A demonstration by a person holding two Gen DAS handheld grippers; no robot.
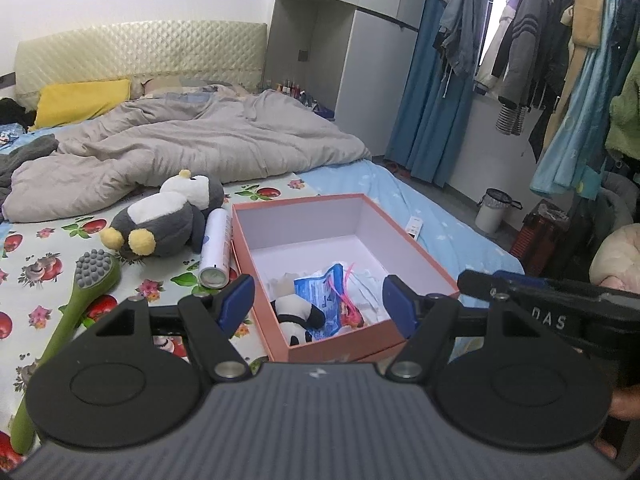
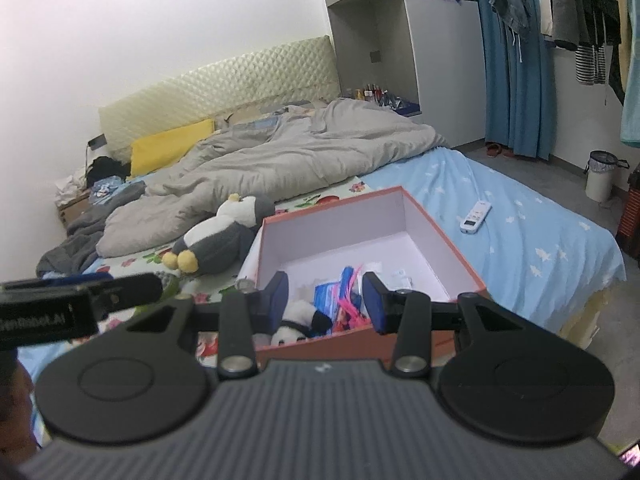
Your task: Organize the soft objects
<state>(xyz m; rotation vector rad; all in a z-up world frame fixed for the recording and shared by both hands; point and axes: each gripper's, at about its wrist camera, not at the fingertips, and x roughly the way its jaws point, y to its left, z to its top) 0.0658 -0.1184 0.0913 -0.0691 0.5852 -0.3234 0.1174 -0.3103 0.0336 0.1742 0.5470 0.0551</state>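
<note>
Bedroom with white walls, a quilted cream headboard (image 1: 136, 52) at the far end, a grey-white wardrobe (image 1: 360, 60) far right, blue curtains (image 1: 432, 92) and hanging clothes (image 1: 532, 52) along the right side. Wide bed (image 2: 520, 216) across the middle, light-blue starred sheet on the right, fruit-print sheet (image 1: 40, 248) on the left. Crumpled grey duvet (image 1: 192, 140) over the far half, yellow pillow (image 1: 82, 100) by the headboard. Near centre, open pink box (image 1: 416, 252) on the bed, holding a small panda plush (image 1: 296, 312), a blue packet (image 1: 320, 292) and pink strands. Left of the box, touching it, a white spray can (image 1: 216, 248); beyond that, a grey penguin plush (image 1: 164, 220); nearer left, a green massage brush (image 1: 84, 296). White remote (image 2: 476, 216) right of the box. Left hand-held gripper (image 1: 318, 304) wide apart, empty, above the box. Right hand-held gripper (image 2: 326, 300) partly parted, gripping nothing.
</note>
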